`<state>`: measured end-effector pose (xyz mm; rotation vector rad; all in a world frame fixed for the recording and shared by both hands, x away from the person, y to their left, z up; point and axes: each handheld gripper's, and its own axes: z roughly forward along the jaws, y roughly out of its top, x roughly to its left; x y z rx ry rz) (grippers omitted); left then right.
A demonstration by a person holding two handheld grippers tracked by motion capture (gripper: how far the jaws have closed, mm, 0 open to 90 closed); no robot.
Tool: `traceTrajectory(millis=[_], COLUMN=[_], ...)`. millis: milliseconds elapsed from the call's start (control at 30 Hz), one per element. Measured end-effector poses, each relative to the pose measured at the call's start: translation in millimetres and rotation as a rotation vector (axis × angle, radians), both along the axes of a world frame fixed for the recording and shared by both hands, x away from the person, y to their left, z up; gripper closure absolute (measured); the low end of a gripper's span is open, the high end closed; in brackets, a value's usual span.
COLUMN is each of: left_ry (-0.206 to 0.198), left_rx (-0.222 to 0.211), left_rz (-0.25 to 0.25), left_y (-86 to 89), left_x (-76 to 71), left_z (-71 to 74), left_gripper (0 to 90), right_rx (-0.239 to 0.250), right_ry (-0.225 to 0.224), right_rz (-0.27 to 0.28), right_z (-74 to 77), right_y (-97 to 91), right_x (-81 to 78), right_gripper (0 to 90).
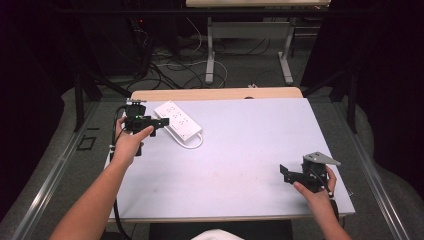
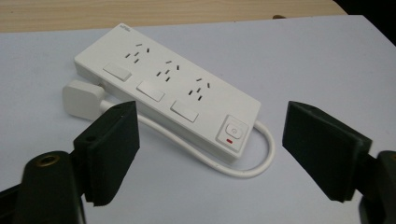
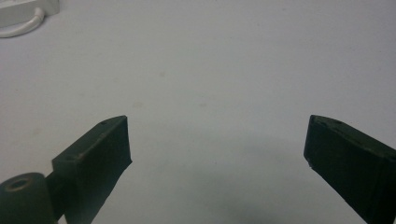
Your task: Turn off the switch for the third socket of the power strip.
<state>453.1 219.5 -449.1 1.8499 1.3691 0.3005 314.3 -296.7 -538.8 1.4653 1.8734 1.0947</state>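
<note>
**Left gripper lines up on the power strip**

A white plastic power strip (image 2: 168,100) with three sockets lies at the far left of the pale grey table (image 1: 250,150), its white cord looped round the near end and its plug (image 2: 81,98) tucked beside it. The left gripper (image 2: 210,144) hovers just before it, jaws wide apart and holding nothing. The right gripper (image 3: 217,158) waits at the near right, well away, jaws likewise spread. I'd straddle the strip's narrow width, clear of the cord loop and the switch (image 2: 232,132), and close gently.
</note>
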Motion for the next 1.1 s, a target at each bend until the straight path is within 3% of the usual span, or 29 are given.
traceTrajectory(millis=[133, 267, 433, 867, 1100], left_ry=[-0.013, -0.018, -0.022, -0.066, -0.089], left_rx=[-0.004, -0.014, -0.022, -0.093, -0.106], left_rz=[-0.013, -0.032, -0.059, -0.054, -0.058], left_y=[-1.7, -5.7, -10.8, -9.0, -1.7], left_x=[-8.2, -15.3, -25.1, -49.6, -66.4], left_z=[0.8, 0.0, 0.8, -2.9, -7.1], left_gripper=[15.1, 5.9, 0.7, 0.6, 0.6], right_rx=[-0.007, -0.005, -0.006, -0.009, -0.008], right_ry=[-0.002, -0.002, -0.003, -0.006, -0.004], right_rz=[0.002, 0.0, -0.002, 0.0, -0.001], right_z=[-0.5, -0.3, -0.2, 0.7, 1.0], right_y=[0.0, 0.0, -0.3, 1.0, 0.4], right_x=[-0.2, -0.9, -0.9, -1.3, -1.7], right_gripper=[6.6, 6.6, 6.6, 6.6, 6.6])
